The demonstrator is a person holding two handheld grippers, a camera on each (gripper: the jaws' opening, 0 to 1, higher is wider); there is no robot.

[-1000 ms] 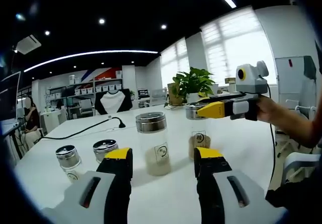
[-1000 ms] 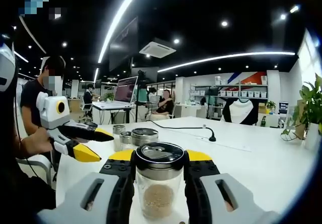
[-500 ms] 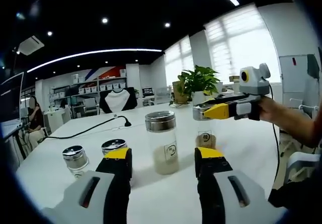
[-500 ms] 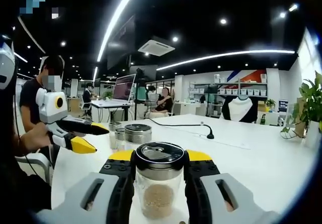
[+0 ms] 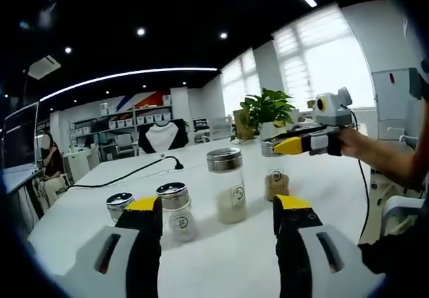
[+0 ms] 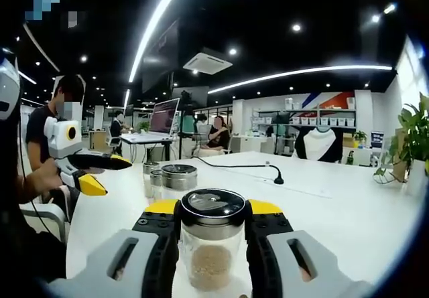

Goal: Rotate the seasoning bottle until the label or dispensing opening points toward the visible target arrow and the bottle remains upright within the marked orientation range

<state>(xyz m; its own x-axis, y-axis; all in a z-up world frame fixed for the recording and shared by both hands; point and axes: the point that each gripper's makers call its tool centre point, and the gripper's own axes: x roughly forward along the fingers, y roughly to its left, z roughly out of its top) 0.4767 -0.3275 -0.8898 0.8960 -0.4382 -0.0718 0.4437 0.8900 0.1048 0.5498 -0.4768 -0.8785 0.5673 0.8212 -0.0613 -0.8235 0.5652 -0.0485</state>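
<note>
Right gripper view looks along my right claw [image 6: 213,228], whose yellow-tipped jaws are clamped on the metal-capped neck of the seasoning bottle [image 6: 212,244]; it stands upright between them over the white counter [image 6: 348,211], with brownish grains in the lower part of its clear glass. Past the bottle on that counter I see 3 more shakers: a wide-lidded jar [image 6: 179,177] and 2 slimmer ones just to its left, close together. My left claw [image 6: 90,173] hangs at the left of this view, above the counter edge, its 2 jaws set well apart with nothing between them. A black cable [image 6: 231,169] runs across the counter to a small stand farther back. In the left gripper view, my left claw [image 5: 218,212] shows the same wide gap, and between and beyond its jaws stands the tall jar [image 5: 228,185] with pale contents and a round label facing me. 2 short shakers sit near the left jaw, one [image 5: 175,211] just beside it and one [image 5: 119,205] partly behind it. To the right, my right claw [image 5: 289,146] holds the seasoning bottle [image 5: 275,181] by its cap, well apart from the tall jar.
</note>
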